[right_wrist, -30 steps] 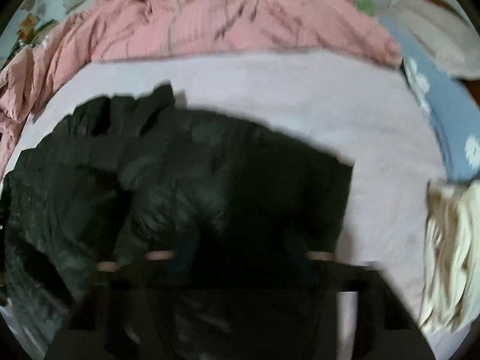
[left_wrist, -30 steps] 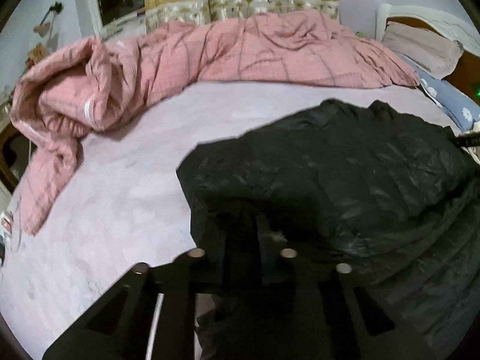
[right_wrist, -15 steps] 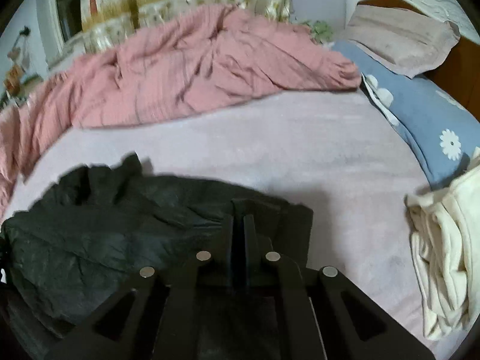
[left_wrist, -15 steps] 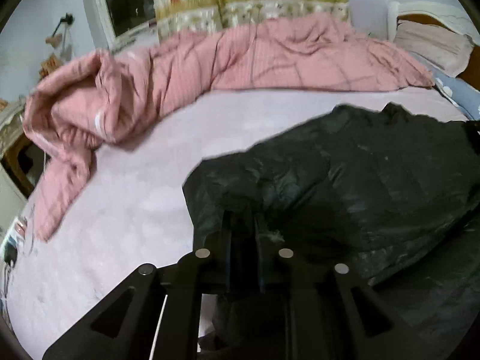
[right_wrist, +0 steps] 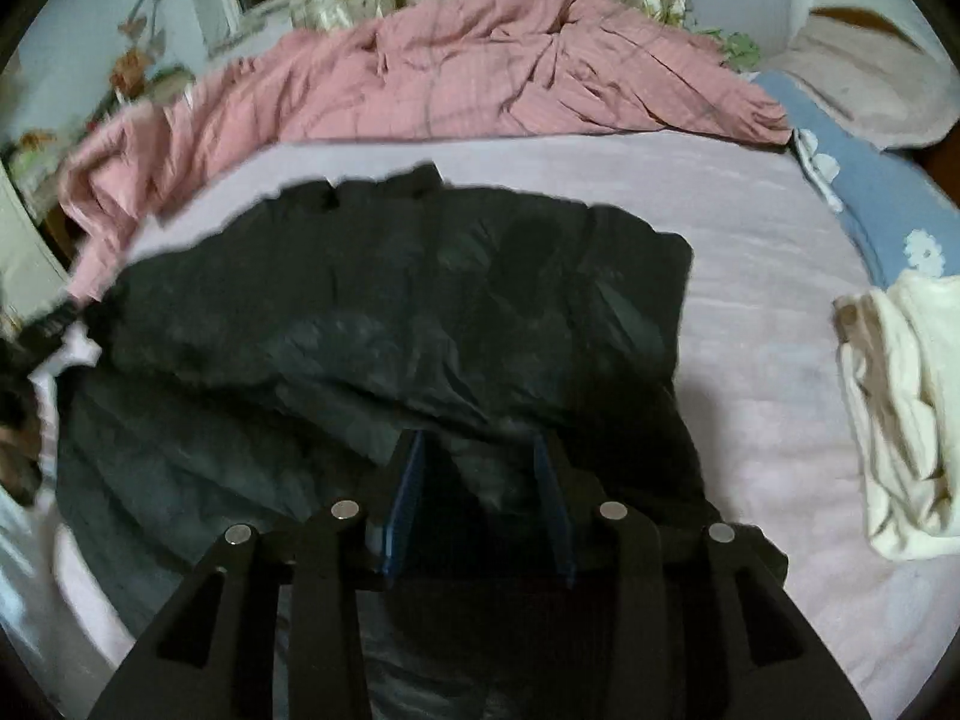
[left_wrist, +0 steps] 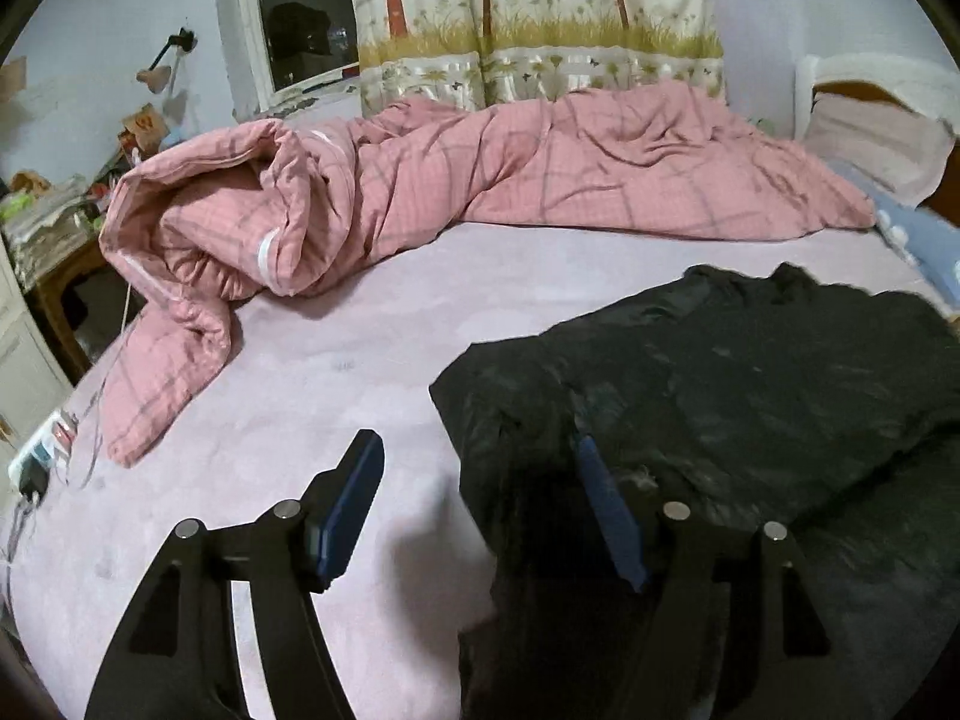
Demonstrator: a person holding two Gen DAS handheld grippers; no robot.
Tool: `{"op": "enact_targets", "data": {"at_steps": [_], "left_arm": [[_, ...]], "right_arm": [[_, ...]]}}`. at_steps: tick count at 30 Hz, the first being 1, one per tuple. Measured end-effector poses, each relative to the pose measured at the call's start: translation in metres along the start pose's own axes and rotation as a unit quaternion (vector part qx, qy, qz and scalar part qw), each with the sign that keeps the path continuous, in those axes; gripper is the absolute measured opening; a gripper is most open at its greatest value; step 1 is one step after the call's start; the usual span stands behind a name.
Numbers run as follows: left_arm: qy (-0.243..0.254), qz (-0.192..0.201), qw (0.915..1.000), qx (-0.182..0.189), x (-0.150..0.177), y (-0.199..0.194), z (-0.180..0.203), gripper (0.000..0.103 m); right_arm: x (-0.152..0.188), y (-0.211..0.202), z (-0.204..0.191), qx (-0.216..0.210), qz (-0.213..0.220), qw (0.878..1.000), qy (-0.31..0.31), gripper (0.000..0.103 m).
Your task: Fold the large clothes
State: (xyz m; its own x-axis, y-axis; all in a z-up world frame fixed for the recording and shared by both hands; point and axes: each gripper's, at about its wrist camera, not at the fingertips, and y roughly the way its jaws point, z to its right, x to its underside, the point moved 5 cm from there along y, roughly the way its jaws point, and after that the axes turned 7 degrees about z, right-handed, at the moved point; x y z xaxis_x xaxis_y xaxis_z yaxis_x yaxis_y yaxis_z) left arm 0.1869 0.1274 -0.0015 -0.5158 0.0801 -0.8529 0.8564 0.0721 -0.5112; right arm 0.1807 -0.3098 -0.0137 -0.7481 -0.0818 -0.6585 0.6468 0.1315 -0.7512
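Left gripper [left_wrist: 480, 480]: jaws opening. Left pad sits over bare sheet, right pad against the left edge of the black jacket [left_wrist: 720, 396]. Some fabric lies between the jaws near the right pad, but nothing is pinched. Reads as a release: the fold's left corner has been laid where it belongs.

Right gripper [right_wrist: 480, 483]: jaws also opening, narrower gap. Dark fabric lies between and under the pads, though I see no pinch there either. It points steeply down at the near part of the folded layer, so I'd say it is letting go of the other end of the same fold.

Jacket: flat on the lilac bed sheet [left_wrist: 372, 348], mid-bed. Upper layer is doubled over a lower one, with the fold's near edge running across just ahead of the right gripper. Two-handed hold makes sense, since a wide garment stays square that way.

Judgement: one fold is down and more are likely needed, as it's still a broad slab.

Surroundings: pink checked quilt [left_wrist: 420, 192] is bunched along the far side, clear of the work area. Cream garment pile [right_wrist: 900, 420] sits at the right edge, well apart from the jacket. Blue floral pillow [right_wrist: 870, 198] lies beyond that.
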Motion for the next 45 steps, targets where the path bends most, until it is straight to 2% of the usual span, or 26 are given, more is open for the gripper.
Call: {"op": "enact_targets", "data": {"at_steps": [2, 4, 5, 8, 10, 11, 12, 13, 14, 16, 18, 20, 21, 22, 23, 24, 25, 29, 31, 34, 39, 42, 44, 45], "left_arm": [[-0.015, -0.002, 0.9997, 0.017, 0.012, -0.014, -0.005, 0.067], [-0.014, -0.013, 0.9996, 0.023, 0.028, -0.023, -0.005, 0.067], [-0.009, -0.018, 0.9996, 0.020, 0.034, -0.026, -0.005, 0.067], [0.007, -0.020, 0.9996, 0.021, 0.045, -0.035, 0.002, 0.067], [0.003, -0.019, 0.9994, 0.030, 0.050, -0.042, 0.005, 0.074], [-0.001, -0.019, 0.9991, 0.037, 0.052, -0.044, 0.007, 0.078], [-0.003, -0.021, 0.9989, 0.041, 0.054, -0.046, 0.009, 0.088], [-0.002, -0.025, 0.9988, 0.041, 0.057, -0.045, 0.011, 0.092], [0.001, -0.030, 0.9986, 0.043, 0.060, -0.044, 0.014, 0.092], [0.001, -0.044, 0.9975, 0.054, 0.067, -0.039, 0.019, 0.092], [-0.005, -0.052, 0.9965, 0.066, 0.071, -0.031, 0.022, 0.092], [-0.016, -0.058, 0.9948, 0.082, 0.076, -0.028, 0.023, 0.073], [-0.021, -0.060, 0.9928, 0.102, 0.077, -0.029, 0.024, 0.037], [-0.025, -0.057, 0.9912, 0.117, 0.076, -0.031, 0.027, 0.014], [-0.022, -0.039, 0.9926, 0.113, 0.073, -0.038, 0.028, 0.012], [-0.016, -0.011, 0.9940, 0.108, 0.068, -0.048, 0.029, 0.008], [-0.013, 0.013, 0.9942, 0.106, 0.063, -0.057, 0.030, 0.007], [-0.025, 0.111, 0.9872, 0.112, 0.041, -0.102, 0.026, 0.007], [-0.019, 0.135, 0.9855, 0.101, 0.034, -0.113, 0.024, 0.007], [-0.012, 0.103, 0.9910, 0.085, 0.034, -0.096, 0.021, 0.007], [-0.007, -0.011, 0.9980, 0.062, 0.062, -0.038, 0.028, 0.011], [0.003, -0.032, 0.9983, 0.048, 0.071, -0.027, 0.032, 0.019], [0.002, -0.026, 0.9988, 0.042, 0.071, -0.031, 0.031, 0.023], [-0.001, -0.018, 0.9991, 0.039, 0.070, -0.036, 0.030, 0.030]], "right_arm": [[0.005, 0.015, 0.007, 0.026, -0.012, 1.000, 0.012, 0.040], [0.012, 0.038, 0.019, 0.021, -0.049, 0.997, 0.061, 0.040], [0.014, 0.040, 0.021, 0.020, -0.048, 0.996, 0.071, 0.040], [0.014, 0.024, 0.022, 0.024, -0.015, 0.997, 0.074, 0.040], [0.016, -0.006, 0.027, 0.019, 0.038, 0.996, 0.084, 0.042], [0.018, -0.019, 0.032, 0.022, 0.061, 0.993, 0.095, 0.046], [0.021, -0.034, 0.038, 0.030, 0.086, 0.990, 0.105, 0.058], [0.025, -0.047, 0.045, 0.042, 0.110, 0.986, 0.115, 0.067], [0.029, -0.055, 0.049, 0.054, 0.124, 0.983, 0.122, 0.068], [0.041, -0.064, 0.063, 0.080, 0.142, 0.976, 0.143, 0.068], [0.051, -0.060, 0.074, 0.084, 0.132, 0.974, 0.161, 0.069], [0.061, -0.048, 0.083, 0.071, 0.111, 0.975, 0.177, 0.069], [0.066, -0.041, 0.084, 0.051, 0.098, 0.977, 0.180, 0.068], [0.071, -0.035, 0.084, 0.035, 0.087, 0.979, 0.183, 0.053], [0.073, -0.033, 0.083, 0.029, 0.084, 0.979, 0.183, 0.037], [0.073, -0.034, 0.082, 0.023, 0.087, 0.979, 0.183, 0.017], [0.073, -0.040, 0.080, 0.019, 0.102, 0.978, 0.182, 0.013], [0.056, -0.085, 0.060, 0.036, 0.217, 0.965, 0.140, 0.011], [0.051, -0.099, 0.052, 0.054, 0.249, 0.959, 0.127, 0.011], [0.047, -0.086, 0.051, 0.075, 0.229, 0.963, 0.120, 0.011], [0.050, -0.049, 0.057, 0.087, 0.163, 0.975, 0.123, 0.011], [0.055, -0.034, 0.057, 0.097, 0.137, 0.979, 0.119, 0.014], [0.057, -0.033, 0.059, 0.100, 0.134, 0.979, 0.120, 0.019], [0.058, -0.036, 0.060, 0.101, 0.138, 0.978, 0.123, 0.025]]}}
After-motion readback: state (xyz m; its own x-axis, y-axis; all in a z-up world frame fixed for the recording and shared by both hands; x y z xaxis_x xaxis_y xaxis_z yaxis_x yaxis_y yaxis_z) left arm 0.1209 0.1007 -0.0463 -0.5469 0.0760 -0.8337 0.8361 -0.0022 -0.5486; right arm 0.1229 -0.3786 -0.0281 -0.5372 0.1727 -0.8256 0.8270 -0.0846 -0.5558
